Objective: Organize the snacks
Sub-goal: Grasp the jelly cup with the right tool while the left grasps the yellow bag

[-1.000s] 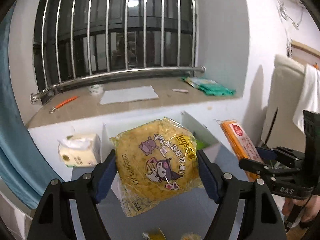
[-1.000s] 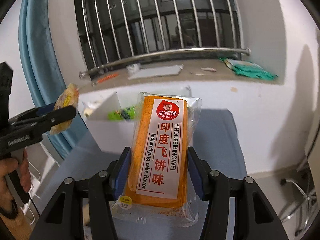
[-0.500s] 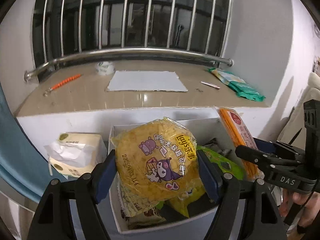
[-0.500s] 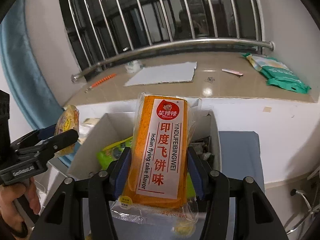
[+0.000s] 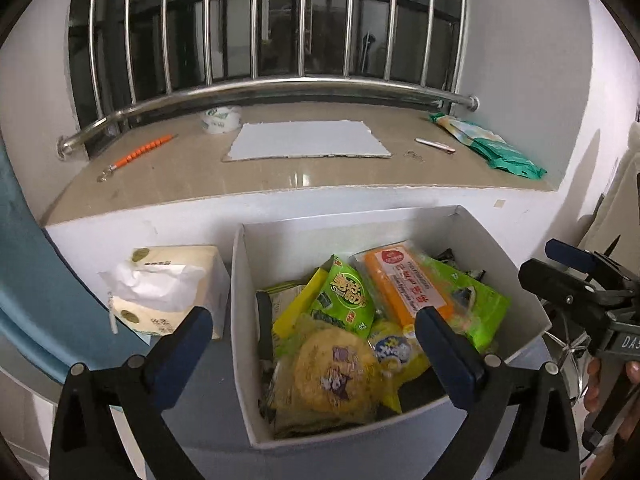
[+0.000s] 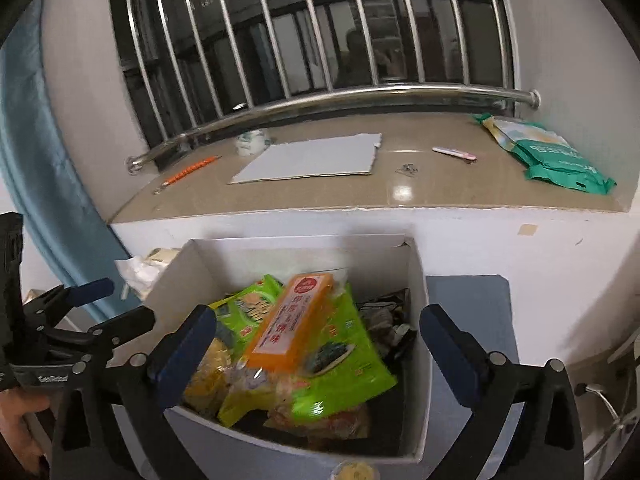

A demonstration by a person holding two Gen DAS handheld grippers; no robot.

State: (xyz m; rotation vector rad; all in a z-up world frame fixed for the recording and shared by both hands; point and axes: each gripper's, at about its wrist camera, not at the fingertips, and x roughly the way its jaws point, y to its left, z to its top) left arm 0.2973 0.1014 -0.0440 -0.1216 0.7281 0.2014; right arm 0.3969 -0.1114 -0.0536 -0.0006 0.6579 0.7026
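Both tongs, left (image 5: 316,328) and right (image 6: 316,334), had just sprung wide, empty, above the white cardboard box (image 5: 516,280). The long orange cake packet (image 5: 404,284) lay tilted atop green packets inside; it could slide.

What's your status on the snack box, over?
Left gripper and right gripper open, jaws just opened, nothing between them. Round yellow chips pack and orange cake pack lying in white box. Nothing blocking.
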